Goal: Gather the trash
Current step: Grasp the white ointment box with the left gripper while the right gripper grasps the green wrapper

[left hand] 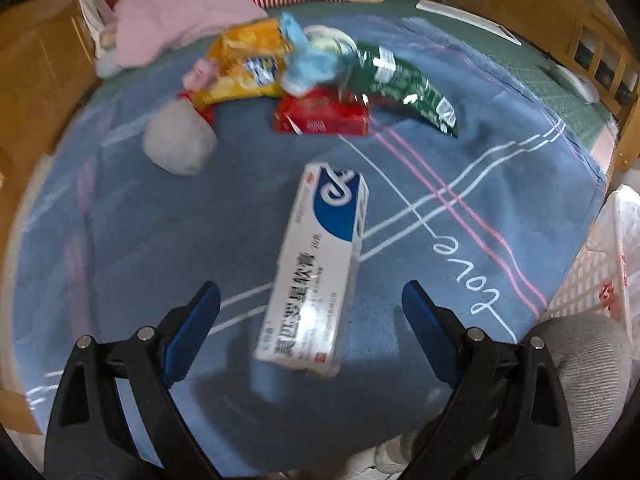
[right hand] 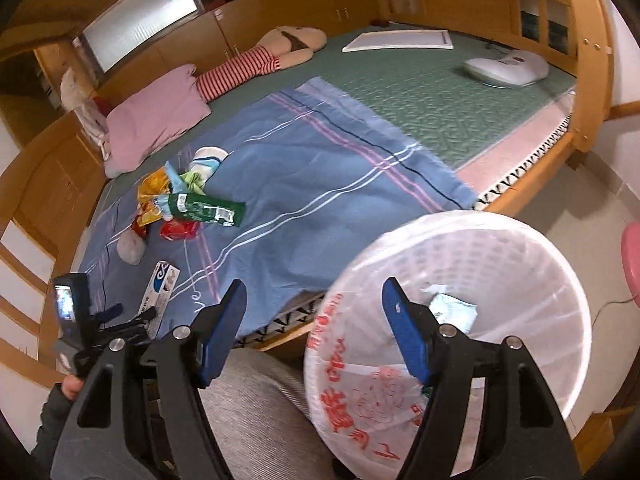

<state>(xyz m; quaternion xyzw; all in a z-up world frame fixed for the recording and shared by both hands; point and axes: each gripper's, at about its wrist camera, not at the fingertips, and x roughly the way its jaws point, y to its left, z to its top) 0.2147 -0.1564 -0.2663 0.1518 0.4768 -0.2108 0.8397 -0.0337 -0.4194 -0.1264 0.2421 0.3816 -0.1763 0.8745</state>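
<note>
Hovering low over the blue blanket [left hand: 160, 240], the left tongs [left hand: 311, 322] stand wide apart on either side of the white-and-blue ointment box [left hand: 320, 264], seemingly lined up to close on it, though blur hides any contact. The right tongs [right hand: 314, 318] gape empty above the lined waste basket [right hand: 500, 248], which waits beside the bed. Farther off lie a grey wad [left hand: 180, 144], red packet [left hand: 320, 114], green wrapper [left hand: 404, 80] and yellow bag [left hand: 244, 64], none blocking the box.

On the bed [right hand: 420, 92] lies a blanket [right hand: 312, 200]. A carton [left hand: 320, 264] lies on it; at its 12 o'clock sits the wrapper heap [left hand: 304, 68], a wad [left hand: 180, 144] at 10. A lined bin [right hand: 452, 320] stands at 3, beside the bed.
</note>
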